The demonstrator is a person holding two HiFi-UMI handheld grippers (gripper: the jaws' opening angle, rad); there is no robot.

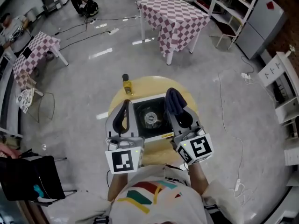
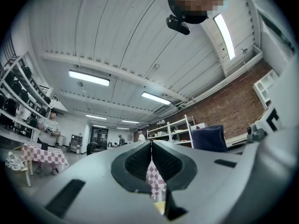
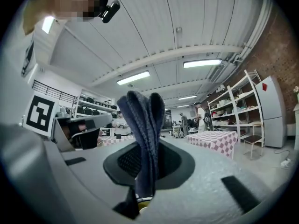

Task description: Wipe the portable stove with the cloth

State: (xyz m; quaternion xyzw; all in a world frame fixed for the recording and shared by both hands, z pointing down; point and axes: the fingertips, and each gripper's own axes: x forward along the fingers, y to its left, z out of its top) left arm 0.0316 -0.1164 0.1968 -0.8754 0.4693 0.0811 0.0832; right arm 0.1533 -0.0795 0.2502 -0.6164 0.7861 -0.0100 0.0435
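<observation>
The portable stove, black with a pale rim and a round burner, sits on a small round yellow table. Both grippers are held raised over it and tilt upward, so their own views show the ceiling. My right gripper is shut on a dark blue cloth, which sticks up folded from between the jaws. My left gripper is shut with nothing in it, its pads meeting along a thin line. The cloth also shows at the right of the left gripper view.
A yellow bottle with a dark cap stands at the table's far left edge. A checkered table is beyond, another at the left. Shelving lines the right side, cables cross the floor, and a black bag lies near left.
</observation>
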